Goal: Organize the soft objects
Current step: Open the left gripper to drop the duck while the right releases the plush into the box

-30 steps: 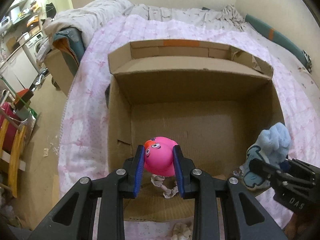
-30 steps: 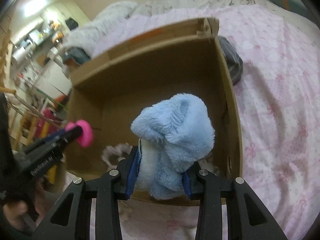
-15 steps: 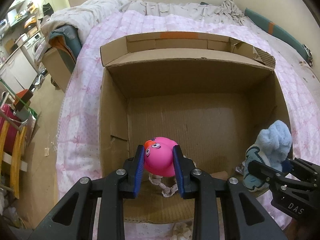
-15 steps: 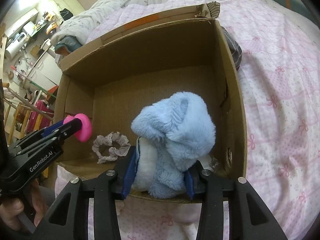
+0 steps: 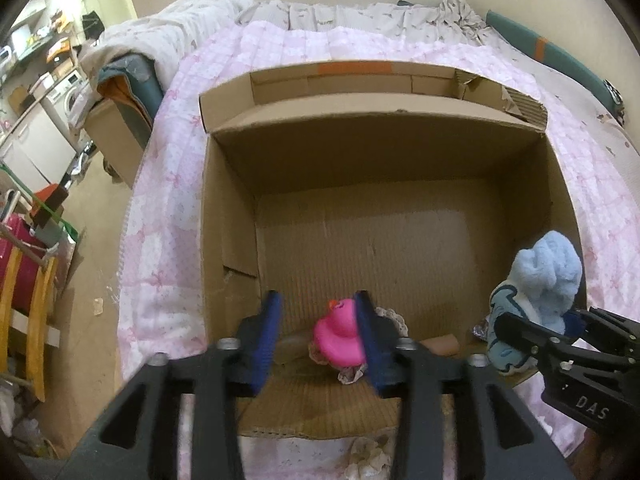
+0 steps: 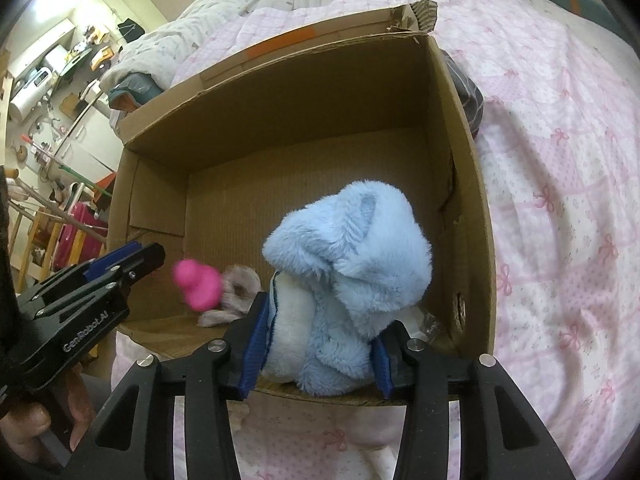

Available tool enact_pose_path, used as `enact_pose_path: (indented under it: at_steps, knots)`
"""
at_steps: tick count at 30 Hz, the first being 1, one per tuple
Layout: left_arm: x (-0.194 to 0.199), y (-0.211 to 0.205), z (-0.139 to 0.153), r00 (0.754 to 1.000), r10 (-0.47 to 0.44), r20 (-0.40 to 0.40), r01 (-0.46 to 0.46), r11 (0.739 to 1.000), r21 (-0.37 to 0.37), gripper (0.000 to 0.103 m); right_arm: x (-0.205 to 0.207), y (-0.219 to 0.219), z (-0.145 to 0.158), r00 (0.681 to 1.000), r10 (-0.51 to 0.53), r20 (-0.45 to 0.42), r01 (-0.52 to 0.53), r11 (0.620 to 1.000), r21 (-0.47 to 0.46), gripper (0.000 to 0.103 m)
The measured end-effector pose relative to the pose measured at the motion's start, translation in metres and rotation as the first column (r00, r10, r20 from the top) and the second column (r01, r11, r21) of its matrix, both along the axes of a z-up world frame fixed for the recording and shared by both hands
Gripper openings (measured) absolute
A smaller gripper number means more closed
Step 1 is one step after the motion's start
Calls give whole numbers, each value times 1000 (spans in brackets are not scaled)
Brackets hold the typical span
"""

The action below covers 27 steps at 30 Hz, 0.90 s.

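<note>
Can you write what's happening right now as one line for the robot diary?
left gripper: jaws opening, pink duck dropping into box | right gripper: blue plush between jaws, over box

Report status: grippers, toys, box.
Left gripper opening, pink duck dropping free into cardboard box. Right gripper shut on blue plush. Nothing blocking.
</note>
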<state>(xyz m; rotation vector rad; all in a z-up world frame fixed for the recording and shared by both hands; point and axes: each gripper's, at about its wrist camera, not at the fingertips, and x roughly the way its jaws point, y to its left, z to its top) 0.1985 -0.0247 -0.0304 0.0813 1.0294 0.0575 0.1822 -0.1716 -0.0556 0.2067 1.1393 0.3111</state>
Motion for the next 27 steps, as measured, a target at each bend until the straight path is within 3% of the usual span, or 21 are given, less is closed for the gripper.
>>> enact_pose_path:
  at_steps: [2,10,15,27]
  knots:
    - [-1,0,4,1000,4,18,-4,1000,7,61,0,0,0,1000,2,1,-2,1000,-3,47]
    - [-4,1,10,1000,-1,22,1,1000,-18,62,0,-1,0,1000,-4,4,4,1000,10,49]
    - [-8,3,14,999,10,34,-9,1000,-21,63,-1,-3,0,1000,-18,-4,18,999,31,74]
    - [-26,16,30,998,26,55,-24,999,-34,63,-10,-14,14,997,-75,38,72,995,62,83]
